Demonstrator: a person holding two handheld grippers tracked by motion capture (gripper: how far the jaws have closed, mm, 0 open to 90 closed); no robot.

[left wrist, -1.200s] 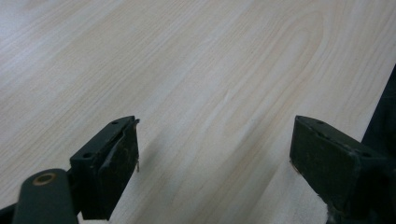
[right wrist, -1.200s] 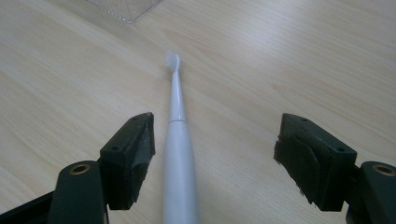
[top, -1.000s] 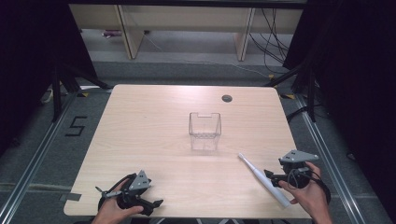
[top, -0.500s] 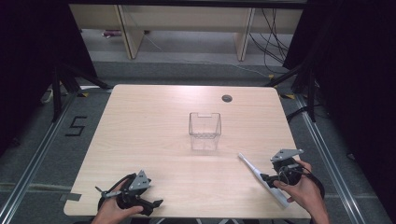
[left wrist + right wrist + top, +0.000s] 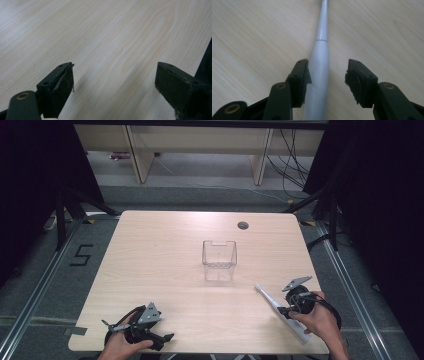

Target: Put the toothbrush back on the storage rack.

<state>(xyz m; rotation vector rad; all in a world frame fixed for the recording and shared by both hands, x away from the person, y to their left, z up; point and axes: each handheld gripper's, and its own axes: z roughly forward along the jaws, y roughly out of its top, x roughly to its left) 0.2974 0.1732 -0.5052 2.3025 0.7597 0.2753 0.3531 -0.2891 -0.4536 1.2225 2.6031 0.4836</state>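
Two grippers: each held in one of a person's hands, both low in the high view, on a pale wooden table point(image 5: 165, 255).

Left gripper point(image 5: 150, 332): lower left of the high view, resting near the table's near edge. Its jaws stand wide apart with bare wood between them (the left gripper view shows one black jaw at lower left, the other at lower right).

Right gripper point(image 5: 286, 309): lower right of the high view, the hand point(image 5: 315, 320) wrapped around its body.

Right gripper state: jaws partly apart and just now closing in. In the right gripper view point(image 5: 327, 82) the white object lies between them. The jaw at the left of that frame touches its side; the jaw at the right stands clear of it, wood showing in the gap. Not yet clamped.

White toothbrush-like object point(image 5: 280, 312): a long slim white handle lying flat on the table, lower right of the high view, slanting from the right hand up and leftward. In the right gripper view point(image 5: 319, 70) its thick body runs from bottom centre and narrows to a thin neck at the top edge (the tip is cut off by the frame).

Clear plastic box point(image 5: 219, 260): upright and open-topped, centre of the high view, well apart from both grippers.

Round hole point(image 5: 243, 225): upper right part of the tabletop.
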